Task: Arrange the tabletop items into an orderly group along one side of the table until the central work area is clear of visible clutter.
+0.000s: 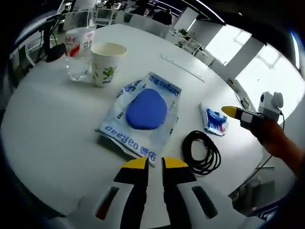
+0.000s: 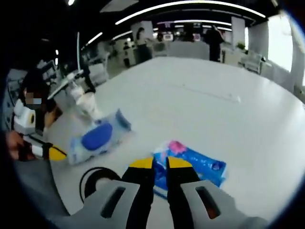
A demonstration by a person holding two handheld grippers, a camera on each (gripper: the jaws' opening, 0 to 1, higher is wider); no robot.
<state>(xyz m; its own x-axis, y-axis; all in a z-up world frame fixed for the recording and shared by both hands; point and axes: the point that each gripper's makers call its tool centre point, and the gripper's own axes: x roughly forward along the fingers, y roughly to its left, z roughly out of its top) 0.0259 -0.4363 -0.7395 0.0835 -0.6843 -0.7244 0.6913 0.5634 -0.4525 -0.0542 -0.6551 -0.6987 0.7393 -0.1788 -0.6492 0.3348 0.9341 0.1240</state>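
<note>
On the white round table [image 1: 57,143] lies a wipes pack with a blue lid [image 1: 145,112], just beyond my left gripper [image 1: 155,163], whose jaws are shut with nothing between them. Behind the pack stand a paper cup [image 1: 107,62] and a clear water bottle [image 1: 78,43]. A black cable coil [image 1: 202,152] lies to the right of my jaws. A small blue tissue pack [image 1: 215,120] lies past it. My right gripper [image 1: 229,111] comes in from the right, shut, its yellow tip beside that pack. In the right gripper view the tissue pack [image 2: 195,164] lies just past the shut right gripper [image 2: 160,163].
The right gripper view also shows the wipes pack [image 2: 97,136], the cup [image 2: 88,102], the cable coil [image 2: 95,183] and my left gripper [image 2: 58,153] held by a person's hand. The table's far half [image 2: 205,95] is bare. Chairs and desks stand beyond the table.
</note>
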